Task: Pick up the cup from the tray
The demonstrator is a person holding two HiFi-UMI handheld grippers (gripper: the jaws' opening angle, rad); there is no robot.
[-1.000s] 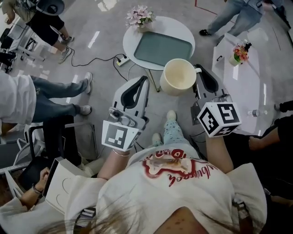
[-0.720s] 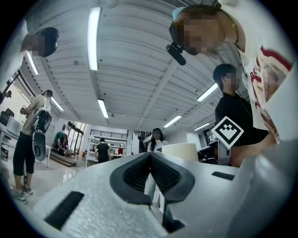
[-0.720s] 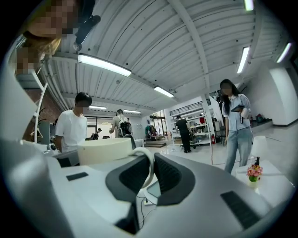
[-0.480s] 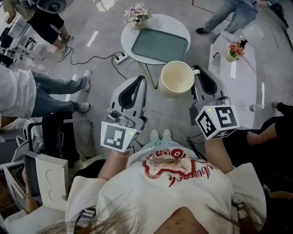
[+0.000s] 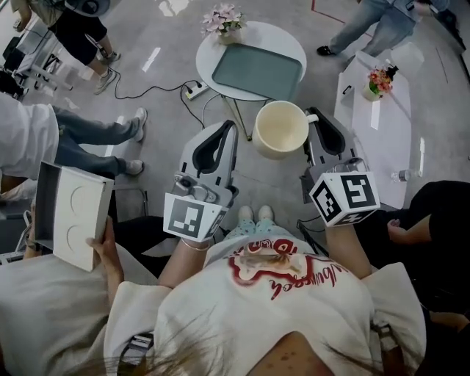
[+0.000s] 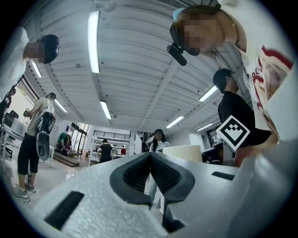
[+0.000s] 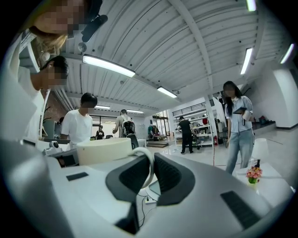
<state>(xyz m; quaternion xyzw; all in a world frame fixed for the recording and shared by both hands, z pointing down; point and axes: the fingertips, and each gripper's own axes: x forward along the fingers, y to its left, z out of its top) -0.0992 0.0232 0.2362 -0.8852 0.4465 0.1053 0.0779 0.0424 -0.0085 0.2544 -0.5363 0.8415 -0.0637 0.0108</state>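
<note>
A cream cup hangs in the air, short of the round white table. My right gripper is shut on the cup's handle. In the right gripper view the white handle sits pinched between the dark pads, with the cup body to the left. The grey-green tray lies bare on the table beside pink flowers. My left gripper hovers left of the cup, shut and holding nothing. In the left gripper view its pads meet, and the cup shows to the right.
A long white table at the right carries a flower pot and a bottle. A power strip with its cable lies on the floor. People stand or sit all round; one at left holds a white box.
The cup stays in my right gripper and both grippers hold nearly the same place. The person at left has lifted the white box higher into view.
</note>
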